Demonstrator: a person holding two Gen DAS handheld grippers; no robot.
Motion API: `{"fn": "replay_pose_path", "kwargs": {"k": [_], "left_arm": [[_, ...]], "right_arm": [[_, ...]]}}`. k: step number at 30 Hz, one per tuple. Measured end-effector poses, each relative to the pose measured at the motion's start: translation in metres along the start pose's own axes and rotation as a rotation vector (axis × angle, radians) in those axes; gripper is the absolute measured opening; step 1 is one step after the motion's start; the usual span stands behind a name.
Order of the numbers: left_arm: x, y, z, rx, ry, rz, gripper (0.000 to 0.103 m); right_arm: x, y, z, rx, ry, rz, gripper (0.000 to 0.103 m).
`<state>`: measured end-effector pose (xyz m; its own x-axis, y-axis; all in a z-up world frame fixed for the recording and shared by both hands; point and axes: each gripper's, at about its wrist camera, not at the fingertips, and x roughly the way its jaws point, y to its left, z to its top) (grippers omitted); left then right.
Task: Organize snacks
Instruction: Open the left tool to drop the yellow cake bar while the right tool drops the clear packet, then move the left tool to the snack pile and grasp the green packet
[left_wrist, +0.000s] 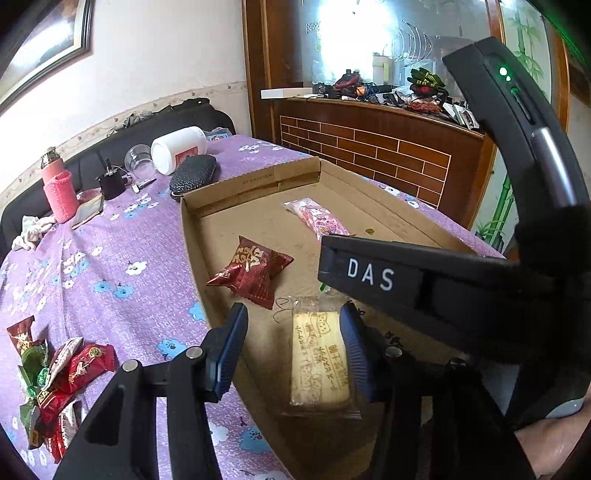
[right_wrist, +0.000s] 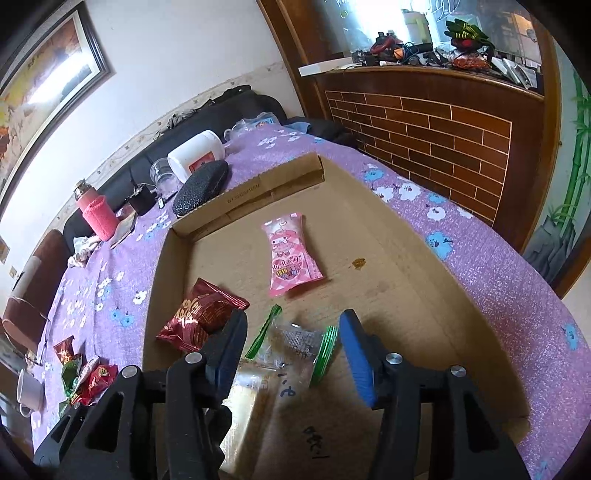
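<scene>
Biscuit pack (left_wrist: 319, 363) between left tool (left_wrist: 293, 349) pads; right tool (right_wrist: 293, 349) hides it partly.

"DAS" on the right gripper (left_wrist: 369, 275); "My Melody" on the pink packet (right_wrist: 291, 254).

My matt black plastic claw (left_wrist: 293, 347) hovers over a matt cardboard tray (left_wrist: 258, 177), glossy foil packets (left_wrist: 251, 275), rough purple cloth (left_wrist: 110, 258).

Left gripper (left_wrist: 293, 347): bottom centre of its own view, tilted downward, jaws parted, pads (left_wrist: 229, 350) pressing on nothing.
Right gripper (right_wrist: 293, 350): bottom centre of its own view, tilted downward, jaws parted; crosses the right side of the left view.
</scene>
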<state>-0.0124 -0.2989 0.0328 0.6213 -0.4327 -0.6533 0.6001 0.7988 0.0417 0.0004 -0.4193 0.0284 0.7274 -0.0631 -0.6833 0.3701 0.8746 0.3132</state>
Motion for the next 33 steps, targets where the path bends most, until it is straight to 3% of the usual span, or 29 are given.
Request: {"fn": "replay_pose_path", "kwargs": {"k": [17,33], "left_arm": [[-0.007,0.001,0.003,0.000,-0.027,0.059,0.054],[-0.035,0.022,0.000,-0.073,0.062,0.033,0.054]], "right_arm": [[-0.009,0.005,0.002,-0.028,-0.064,-0.028,0.056],[-0.017,0.012,0.000,-0.064,-0.131,-0.076,0.056]]}}
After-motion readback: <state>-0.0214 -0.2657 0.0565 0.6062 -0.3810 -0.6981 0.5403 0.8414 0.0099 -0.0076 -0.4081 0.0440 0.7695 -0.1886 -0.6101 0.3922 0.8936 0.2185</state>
